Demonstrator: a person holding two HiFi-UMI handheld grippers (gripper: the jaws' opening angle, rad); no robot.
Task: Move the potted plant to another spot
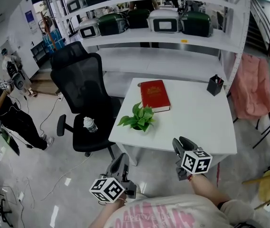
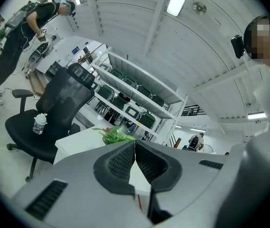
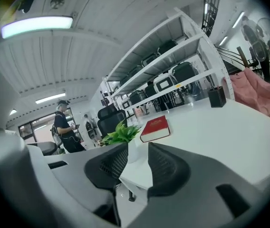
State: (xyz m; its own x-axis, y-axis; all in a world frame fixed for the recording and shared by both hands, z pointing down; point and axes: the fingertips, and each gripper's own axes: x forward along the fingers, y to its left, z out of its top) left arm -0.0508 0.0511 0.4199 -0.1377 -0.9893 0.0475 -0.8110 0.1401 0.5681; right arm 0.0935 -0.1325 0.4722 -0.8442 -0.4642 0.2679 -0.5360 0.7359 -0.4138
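Observation:
The potted plant [image 1: 139, 118], green leaves in a small white pot, stands near the front left corner of the white table [image 1: 197, 122]. It also shows in the left gripper view as the plant [image 2: 115, 136] and in the right gripper view as the plant [image 3: 120, 133]. Both grippers hang short of the table's front edge, close to my body and well clear of the plant. My left gripper [image 1: 120, 159] [image 2: 135, 144] has its pads meeting, with nothing between them. My right gripper [image 1: 181, 144] [image 3: 138, 151] shows a narrow gap between its pads and holds nothing.
A red book [image 1: 154, 95] lies behind the plant and a black pen holder [image 1: 215, 85] stands at the far right corner. A black office chair [image 1: 85, 99] with a water bottle [image 1: 90, 124] on its seat stands left of the table. White shelving [image 1: 163, 37] rises behind, and a person [image 1: 2, 103] stands far left.

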